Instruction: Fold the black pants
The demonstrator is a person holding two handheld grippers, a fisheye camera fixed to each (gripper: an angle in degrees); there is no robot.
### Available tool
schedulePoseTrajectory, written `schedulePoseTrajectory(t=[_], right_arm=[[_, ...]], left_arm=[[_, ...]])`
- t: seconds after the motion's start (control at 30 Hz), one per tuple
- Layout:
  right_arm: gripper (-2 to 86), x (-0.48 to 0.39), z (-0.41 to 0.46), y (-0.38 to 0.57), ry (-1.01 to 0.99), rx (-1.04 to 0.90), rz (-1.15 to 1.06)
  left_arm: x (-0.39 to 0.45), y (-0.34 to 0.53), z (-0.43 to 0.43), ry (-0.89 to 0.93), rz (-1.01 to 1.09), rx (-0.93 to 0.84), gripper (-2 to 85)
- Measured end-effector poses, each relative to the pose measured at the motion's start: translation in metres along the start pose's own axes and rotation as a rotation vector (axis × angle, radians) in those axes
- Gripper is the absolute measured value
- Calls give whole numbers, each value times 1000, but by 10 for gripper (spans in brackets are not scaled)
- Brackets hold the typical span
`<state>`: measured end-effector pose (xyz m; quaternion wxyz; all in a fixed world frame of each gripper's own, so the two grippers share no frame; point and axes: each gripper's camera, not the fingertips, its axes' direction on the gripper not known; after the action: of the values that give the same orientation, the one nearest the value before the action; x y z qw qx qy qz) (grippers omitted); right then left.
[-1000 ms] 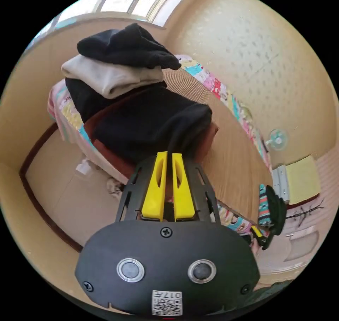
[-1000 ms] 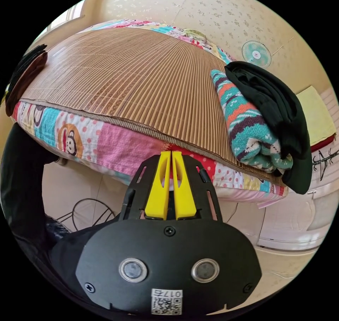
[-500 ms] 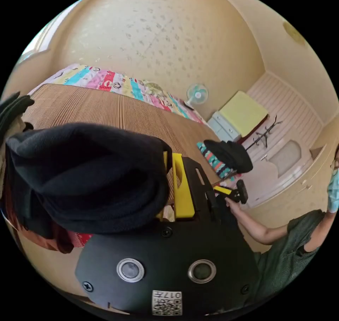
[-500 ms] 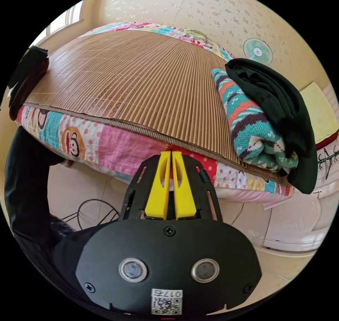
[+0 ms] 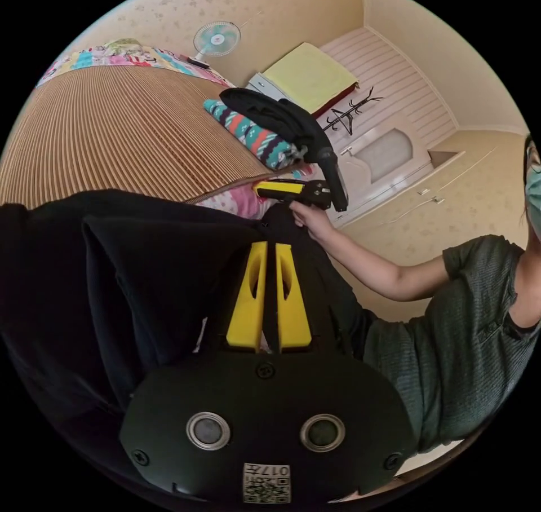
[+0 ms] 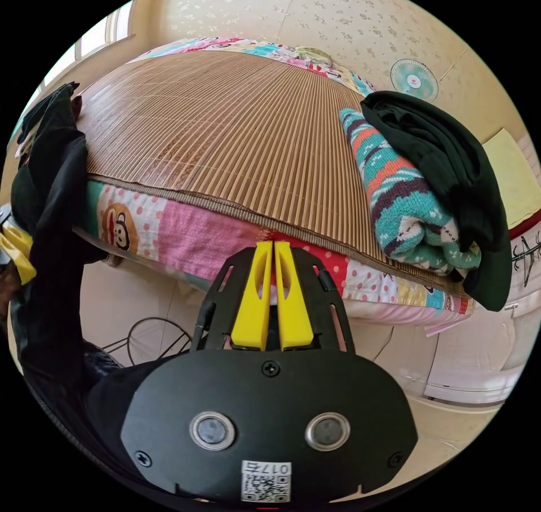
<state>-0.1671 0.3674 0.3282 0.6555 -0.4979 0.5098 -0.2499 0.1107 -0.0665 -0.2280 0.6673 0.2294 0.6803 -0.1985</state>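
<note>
Black pants (image 5: 112, 264): held up off bamboo mat (image 6: 225, 128), draped at left of bed edge. Left gripper (image 5: 269, 247): jaws clenched; cloth grasp cannot be told. Right gripper (image 6: 273, 247): clenched on nothing, near bed edge. Striped knit (image 6: 406, 196) under dark garment (image 6: 445, 157), far right on mat.

The black pants (image 5: 112, 264) looked like soft matt cloth. Bed's mat (image 6: 225, 134) was ribbed woven reed, the sweater (image 6: 406, 202) at its corner chunky knit, the sheet (image 6: 186, 230) smooth printed cotton. Gripper (image 6: 274, 247) jaws were glossy yellow plastic.
</note>
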Motion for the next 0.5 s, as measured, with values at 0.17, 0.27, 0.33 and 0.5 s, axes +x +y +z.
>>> schedulePoseTrajectory(t=[0.17, 0.27, 0.33, 0.5], right_arm=[[6, 3, 12, -2, 26, 0, -9], [7, 5, 21, -1, 51, -2, -16], [7, 7, 26, -1, 64, -3, -19], [6, 23, 44, 5, 79, -5, -19]], left_arm=[[9, 27, -58, -31, 23, 135, 50], [20, 42, -113, -95, 83, 314, 22], [11, 47, -143, -211, 8, 407, 8], [-83, 43, -204, -440, -476, 539, 111]])
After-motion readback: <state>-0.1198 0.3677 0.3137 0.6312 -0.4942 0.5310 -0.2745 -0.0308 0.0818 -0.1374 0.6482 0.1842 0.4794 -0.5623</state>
